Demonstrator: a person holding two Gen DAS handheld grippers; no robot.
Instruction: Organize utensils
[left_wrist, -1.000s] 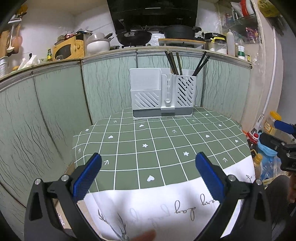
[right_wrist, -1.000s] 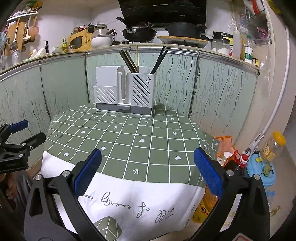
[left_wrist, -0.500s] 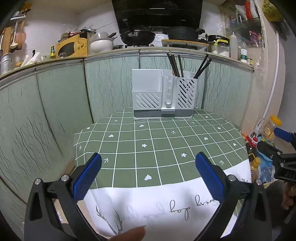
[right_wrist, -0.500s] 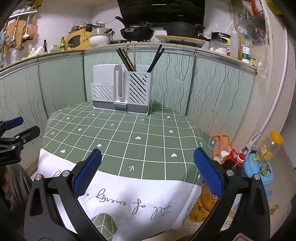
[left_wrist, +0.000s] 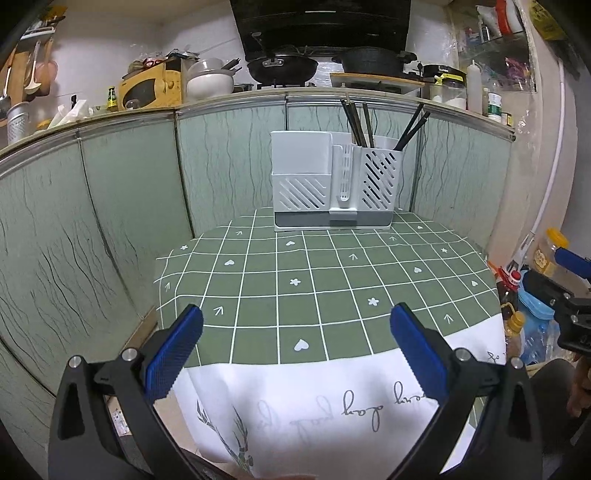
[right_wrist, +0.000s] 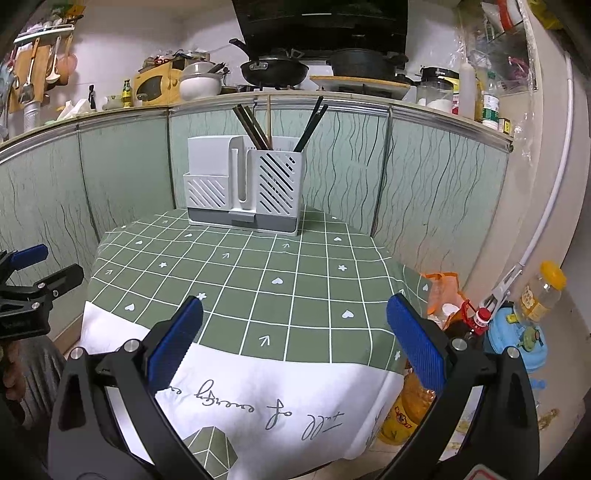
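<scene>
A white utensil holder (left_wrist: 332, 184) stands at the far edge of the table with its green checked cloth (left_wrist: 314, 288). Several dark chopsticks (left_wrist: 360, 122) stick up out of its right compartment. It also shows in the right wrist view (right_wrist: 243, 188), with chopsticks (right_wrist: 255, 127) in it. My left gripper (left_wrist: 295, 343) is open and empty, held off the table's near edge. My right gripper (right_wrist: 295, 332) is open and empty, also off the near edge. Each gripper shows at the side of the other's view: the right one (left_wrist: 569, 291), the left one (right_wrist: 33, 280).
Green panelled walls (left_wrist: 110, 221) close in the table at the back and left. A counter above (left_wrist: 258, 92) holds pans, pots and bottles. Bottles and a blue container (right_wrist: 517, 332) stand on the floor at the table's right.
Both grippers have drawn back from the table and dropped a little; the holder looks smaller and farther. Both stay open.
</scene>
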